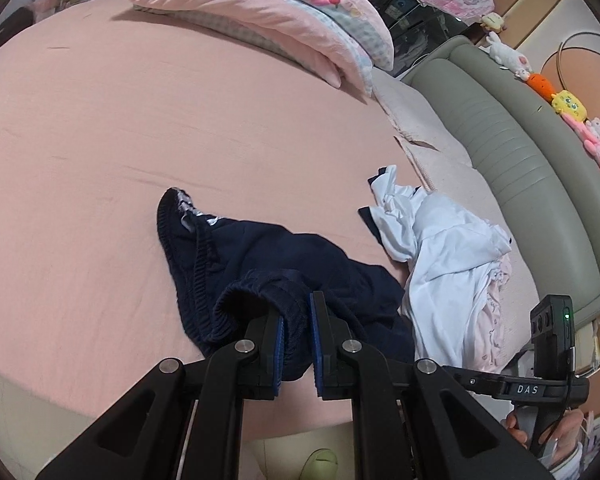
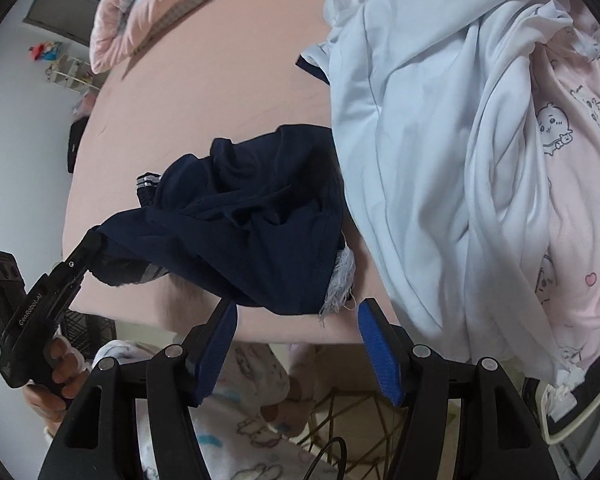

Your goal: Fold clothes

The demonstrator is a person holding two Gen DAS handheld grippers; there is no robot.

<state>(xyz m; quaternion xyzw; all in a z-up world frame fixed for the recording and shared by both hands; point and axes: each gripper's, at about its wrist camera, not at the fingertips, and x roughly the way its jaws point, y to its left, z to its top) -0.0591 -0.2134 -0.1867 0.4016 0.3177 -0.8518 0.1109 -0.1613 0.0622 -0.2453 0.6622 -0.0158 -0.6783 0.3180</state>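
From the right wrist cam, the right gripper (image 2: 296,334) sat with its blue-padded jaws wide apart just under the crumpled navy knit garment (image 2: 252,216) on the pink bedsheet (image 2: 204,80), while the left gripper (image 2: 94,240) pinched that garment's edge beside a rumpled white shirt (image 2: 428,160).

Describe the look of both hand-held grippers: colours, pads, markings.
Both are matte black linkages with silver pivot pins and blue textured finger pads. The left hand-held gripper reads "GenRobot.AI" along its body; the right hand-held gripper shows "DAS" lettering and a green light.
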